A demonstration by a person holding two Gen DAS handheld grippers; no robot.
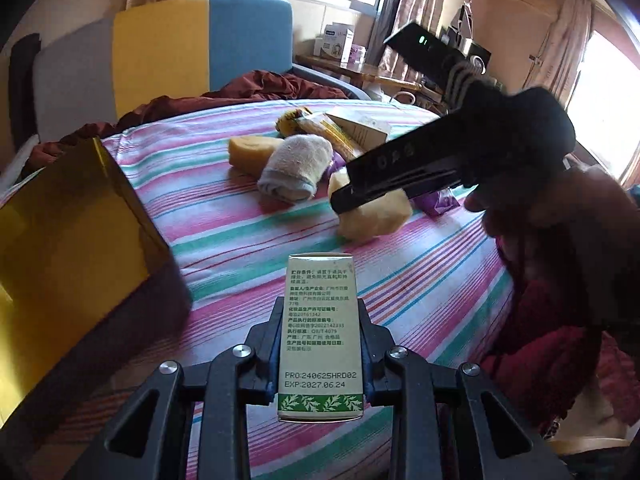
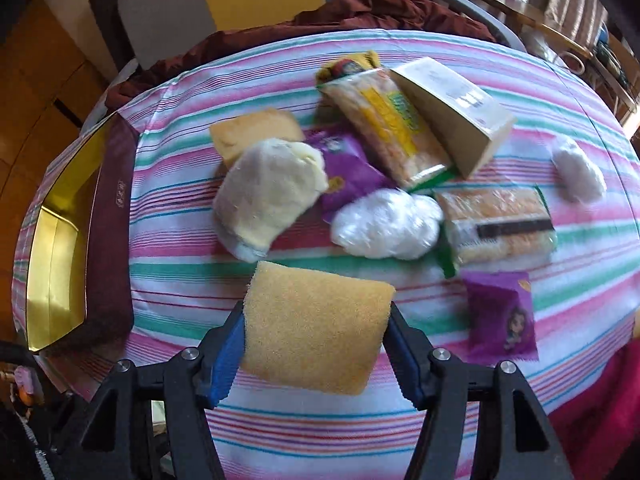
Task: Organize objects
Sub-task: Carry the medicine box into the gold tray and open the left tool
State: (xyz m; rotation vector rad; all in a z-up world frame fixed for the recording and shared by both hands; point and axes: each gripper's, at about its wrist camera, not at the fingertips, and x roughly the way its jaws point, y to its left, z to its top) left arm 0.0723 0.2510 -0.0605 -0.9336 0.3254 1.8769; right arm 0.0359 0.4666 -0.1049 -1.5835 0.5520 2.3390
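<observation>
Left gripper (image 1: 320, 344) clenched on small carton (image 1: 320, 336), right gripper (image 2: 316, 344) squeezing yellow sponge (image 2: 316, 328) above striped bed (image 2: 280, 420); carry both level to gold-lined box (image 2: 56, 248), release 1 by 1.

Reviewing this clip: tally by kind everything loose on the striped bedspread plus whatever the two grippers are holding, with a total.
Yellow sponges: 2
Rolled towels: 1
Purple snack packets: 2
Clear-wrapped yellow packs: 2
White plastic bundles: 2
Cardboard cartons: 2
Yellow patterned pouch: 1
Total: 12
</observation>
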